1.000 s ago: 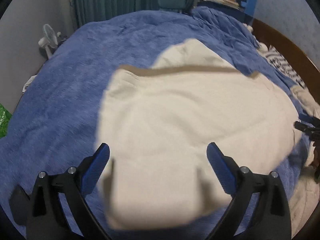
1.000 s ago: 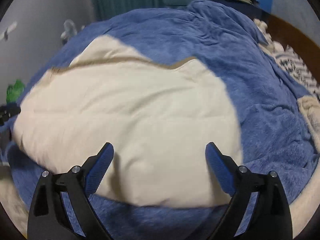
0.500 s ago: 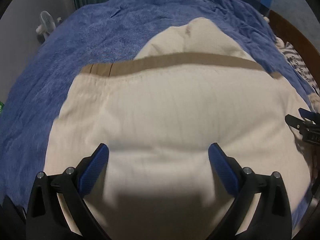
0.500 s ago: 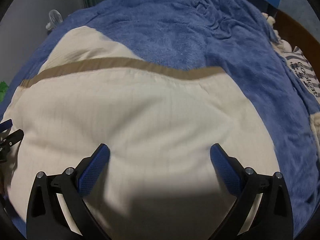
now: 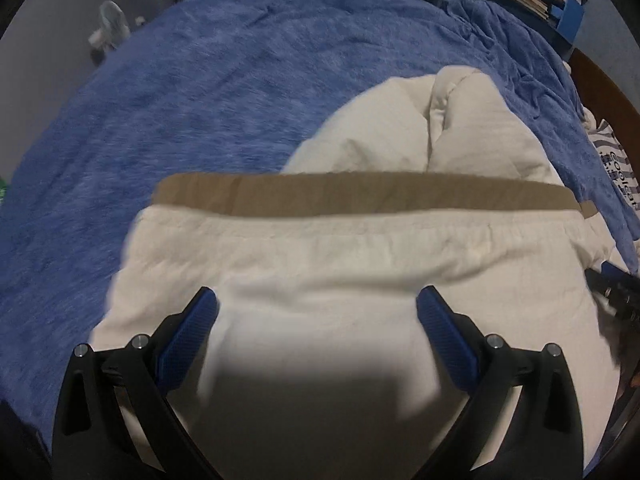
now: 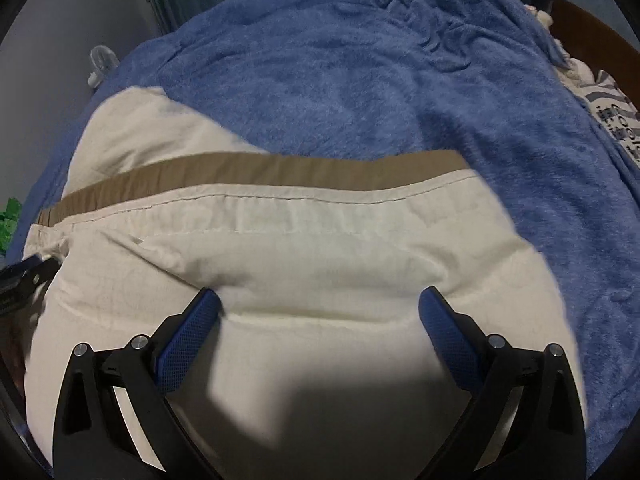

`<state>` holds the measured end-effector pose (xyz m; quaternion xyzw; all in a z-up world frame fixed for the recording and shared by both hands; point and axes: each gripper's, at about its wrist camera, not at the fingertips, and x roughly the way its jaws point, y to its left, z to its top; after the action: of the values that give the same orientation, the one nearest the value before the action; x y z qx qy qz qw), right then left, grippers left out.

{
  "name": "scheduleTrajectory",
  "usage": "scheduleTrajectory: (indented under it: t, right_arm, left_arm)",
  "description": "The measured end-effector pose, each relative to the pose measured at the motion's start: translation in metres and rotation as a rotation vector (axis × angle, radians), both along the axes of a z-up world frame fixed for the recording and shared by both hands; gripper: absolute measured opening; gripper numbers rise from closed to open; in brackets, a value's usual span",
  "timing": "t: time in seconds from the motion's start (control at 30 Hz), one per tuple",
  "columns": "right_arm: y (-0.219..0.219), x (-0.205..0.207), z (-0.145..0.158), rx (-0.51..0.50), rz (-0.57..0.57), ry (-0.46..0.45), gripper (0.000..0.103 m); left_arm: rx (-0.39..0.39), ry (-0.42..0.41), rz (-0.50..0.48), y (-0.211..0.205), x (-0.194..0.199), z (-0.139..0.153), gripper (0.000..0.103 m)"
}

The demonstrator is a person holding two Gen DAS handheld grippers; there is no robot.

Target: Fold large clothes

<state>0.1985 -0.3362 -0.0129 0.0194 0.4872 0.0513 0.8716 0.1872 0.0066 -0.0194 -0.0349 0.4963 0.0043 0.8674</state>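
Cream garment (image 5: pixel 360 264) (tan band (image 5: pixel 360 196) beyond) lies under both wide-open, seemingly empty jaws on the blue blanket (image 5: pixel 200 100).

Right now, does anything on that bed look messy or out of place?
Slightly. The cream garment lies on the blue blanket with its tan band running straight across, but the part beyond the band is bunched into a creased heap, not flat. The blanket is rumpled at its far right. Nothing looks torn or spilled.
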Motion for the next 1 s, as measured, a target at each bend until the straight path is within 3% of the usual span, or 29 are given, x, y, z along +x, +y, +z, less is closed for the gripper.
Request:
scheduleTrajectory:
  t: [0.1,0.23,0.3,0.43,0.7,0.83,1.0]
  right_arm:
    - [-0.019,-0.001,0.003,-0.038,-0.054,-0.004,0.096]
    - [-0.052,0.001,-0.010,0.085,-0.103,0.043,0.095]
    - [-0.054,0.000,-0.011,0.090,-0.116,0.044,0.095]
    - [-0.040,-0.016,0.002,-0.014,-0.117,0.000,0.094]
    - [-0.004,-0.097,0.026,-0.051,0.049,-0.105,0.095]
    - [-0.016,-0.142,0.015,-0.051,0.039,-0.079,0.095]
    - [-0.022,-0.188,0.023,-0.074,-0.006,-0.156,0.096]
  left_arm:
    - [0.007,-0.026,0.033,0.021,-0.021,0.006,0.097]
    - [-0.087,0.006,0.103,0.063,-0.026,-0.005,0.096]
    - [-0.117,0.017,0.102,0.068,-0.026,-0.010,0.096]
    - [0.011,-0.012,0.076,0.048,-0.037,0.000,0.096]
    - [0.016,-0.052,0.017,0.038,-0.065,0.016,0.096]
    - [0.020,-0.045,-0.003,0.035,-0.083,0.014,0.096]
    - [0.006,-0.090,-0.023,0.031,-0.131,0.022,0.096]
